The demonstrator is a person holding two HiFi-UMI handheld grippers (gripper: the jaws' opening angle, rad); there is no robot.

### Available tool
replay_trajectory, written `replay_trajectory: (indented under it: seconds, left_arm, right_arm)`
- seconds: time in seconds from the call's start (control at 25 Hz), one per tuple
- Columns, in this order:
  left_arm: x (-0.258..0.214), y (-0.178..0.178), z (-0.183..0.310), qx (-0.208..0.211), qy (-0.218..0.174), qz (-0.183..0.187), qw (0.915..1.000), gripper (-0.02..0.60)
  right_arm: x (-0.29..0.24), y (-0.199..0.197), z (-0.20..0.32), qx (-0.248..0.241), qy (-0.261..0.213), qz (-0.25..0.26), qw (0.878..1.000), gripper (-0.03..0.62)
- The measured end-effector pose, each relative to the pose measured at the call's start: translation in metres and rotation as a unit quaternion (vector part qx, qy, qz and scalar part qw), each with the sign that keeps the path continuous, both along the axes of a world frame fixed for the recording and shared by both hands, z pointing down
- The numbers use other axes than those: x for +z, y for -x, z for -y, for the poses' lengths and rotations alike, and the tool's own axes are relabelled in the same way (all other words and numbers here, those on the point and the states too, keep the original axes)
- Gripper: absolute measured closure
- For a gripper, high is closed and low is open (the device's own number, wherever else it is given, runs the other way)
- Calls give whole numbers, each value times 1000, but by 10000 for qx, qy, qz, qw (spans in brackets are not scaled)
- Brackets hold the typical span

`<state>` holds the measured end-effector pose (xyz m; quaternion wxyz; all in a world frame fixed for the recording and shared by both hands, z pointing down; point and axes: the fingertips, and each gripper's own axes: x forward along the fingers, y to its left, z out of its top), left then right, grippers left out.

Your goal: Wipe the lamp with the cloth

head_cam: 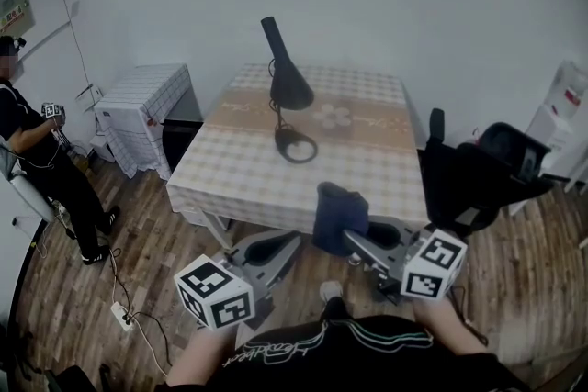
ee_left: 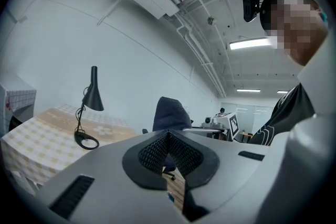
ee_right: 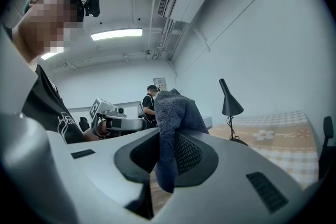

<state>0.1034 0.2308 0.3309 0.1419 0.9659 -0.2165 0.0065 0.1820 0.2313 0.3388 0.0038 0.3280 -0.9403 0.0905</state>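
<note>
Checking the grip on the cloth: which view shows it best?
The right gripper view: the cloth sits close up, clamped in the right gripper. The head view shows it from above, small; the left gripper view shows only its upper part.

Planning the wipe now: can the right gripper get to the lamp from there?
Probably yes. Nothing stands on the table between the right gripper, shut on the cloth, and the lamp; it sits mid-table, so a lean may be needed.
</note>
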Motion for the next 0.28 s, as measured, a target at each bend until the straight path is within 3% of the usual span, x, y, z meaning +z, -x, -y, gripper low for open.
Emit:
replay_trajectory:
  seconds: [0.28]
  left_arm:
    - [-4, -2, 1, -10, -35, 12, 10000, 583]
  right_arm:
    - [-4, -4, 1, -20, -51, 17, 10000, 537]
